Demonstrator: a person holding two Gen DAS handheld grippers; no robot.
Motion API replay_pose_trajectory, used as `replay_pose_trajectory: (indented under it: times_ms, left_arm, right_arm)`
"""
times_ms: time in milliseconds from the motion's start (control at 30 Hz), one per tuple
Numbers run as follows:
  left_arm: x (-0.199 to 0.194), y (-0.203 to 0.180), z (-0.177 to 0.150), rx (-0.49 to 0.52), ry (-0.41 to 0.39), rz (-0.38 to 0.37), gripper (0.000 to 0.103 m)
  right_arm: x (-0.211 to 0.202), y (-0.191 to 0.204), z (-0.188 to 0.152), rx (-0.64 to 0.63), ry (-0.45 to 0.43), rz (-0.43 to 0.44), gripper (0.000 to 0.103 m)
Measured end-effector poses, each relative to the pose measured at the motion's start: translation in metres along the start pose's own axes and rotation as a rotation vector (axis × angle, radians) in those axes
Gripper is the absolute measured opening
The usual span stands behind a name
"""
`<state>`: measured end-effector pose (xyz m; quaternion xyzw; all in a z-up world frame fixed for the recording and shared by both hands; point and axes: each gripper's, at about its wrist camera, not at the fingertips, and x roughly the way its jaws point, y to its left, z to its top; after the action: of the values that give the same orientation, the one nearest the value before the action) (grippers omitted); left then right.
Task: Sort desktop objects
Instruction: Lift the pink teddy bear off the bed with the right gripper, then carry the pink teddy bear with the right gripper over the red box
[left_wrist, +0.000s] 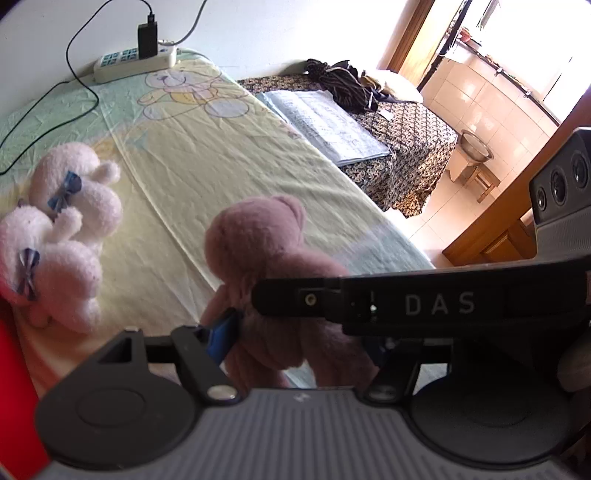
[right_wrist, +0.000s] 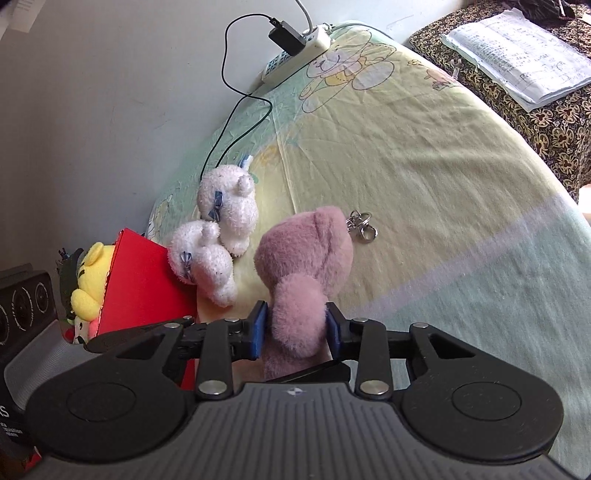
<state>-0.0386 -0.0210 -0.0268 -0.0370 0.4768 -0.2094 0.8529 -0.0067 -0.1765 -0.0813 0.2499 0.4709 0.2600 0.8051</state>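
Observation:
A mauve plush bear (left_wrist: 258, 243) stands on the pale yellow-green cloth (left_wrist: 221, 155). My left gripper (left_wrist: 299, 343) holds it low on the body. Its left blue pad (left_wrist: 221, 339) presses into the fur. The other pad is hidden behind the black side of the right gripper's body (left_wrist: 424, 306), which crosses the view. In the right wrist view my right gripper (right_wrist: 296, 328) is shut on a limb of the same bear (right_wrist: 306, 254), with both blue pads sunk into the plush. Two white plush bears (left_wrist: 74, 192) (left_wrist: 48, 266) lie to the left.
A red box (right_wrist: 144, 280) holding a yellow plush toy (right_wrist: 88, 280) stands at the left, touching the nearer white bear (right_wrist: 203, 262). A metal key clasp (right_wrist: 362, 225) lies by the mauve bear's head. A power strip (right_wrist: 295, 51) with cables sits by the wall, and an open notebook (right_wrist: 517, 55) lies on the patterned cloth.

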Motion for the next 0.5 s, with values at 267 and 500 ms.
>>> replay_pose_trajectory:
  times_ms: [267,500]
  left_arm:
    - [-0.032,0.006,-0.011,-0.002,-0.061,-0.050,0.067]
    - [-0.083,0.024,-0.011,0.021,-0.154,-0.097,0.067]
  right_arm:
    - [-0.017,0.020,-0.012,-0.010,-0.064,-0.009,0.034]
    - [-0.034,0.058,-0.019,-0.015,-0.163,0.014,0.033]
